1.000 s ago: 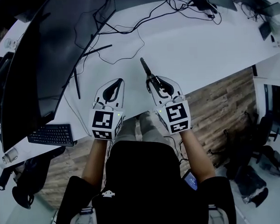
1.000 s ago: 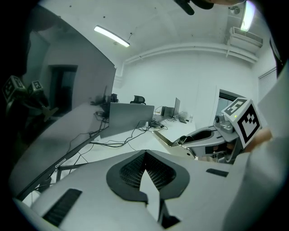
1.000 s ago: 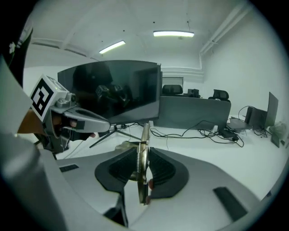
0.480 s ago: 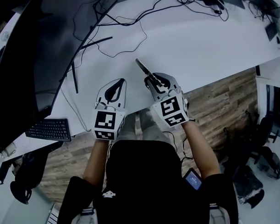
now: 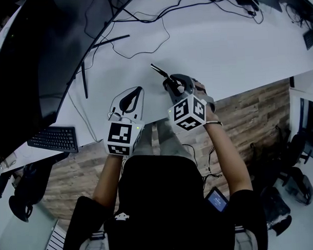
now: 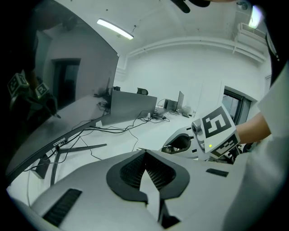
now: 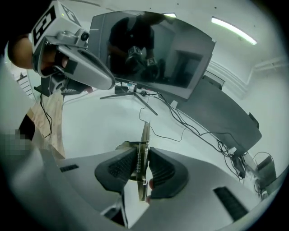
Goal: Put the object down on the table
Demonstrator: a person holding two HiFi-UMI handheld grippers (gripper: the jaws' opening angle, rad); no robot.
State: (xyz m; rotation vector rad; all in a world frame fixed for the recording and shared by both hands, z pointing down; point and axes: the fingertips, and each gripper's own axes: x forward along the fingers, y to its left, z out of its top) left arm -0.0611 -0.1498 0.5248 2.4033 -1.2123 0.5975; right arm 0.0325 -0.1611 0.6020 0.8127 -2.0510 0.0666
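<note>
Right, your right gripper has its jaws partway closed, both ribbed black pads pressing on a thin flat metal tool with a small coil spring along its side. The tool sits edge-on between the pads and its narrow end sticks out past the jaw tips. From the head view, your right gripper is over the white table near its front edge, and the tool points away from you towards the loose black cables. Whether its tip touches the tabletop, you cannot tell from these views.

Now your left gripper: its jaw tips meet, with nothing between the pads. In the head view it lies just beside the right one, over the same front edge of the table. Off to your left stand the large dark curved monitor and a black keyboard.
</note>
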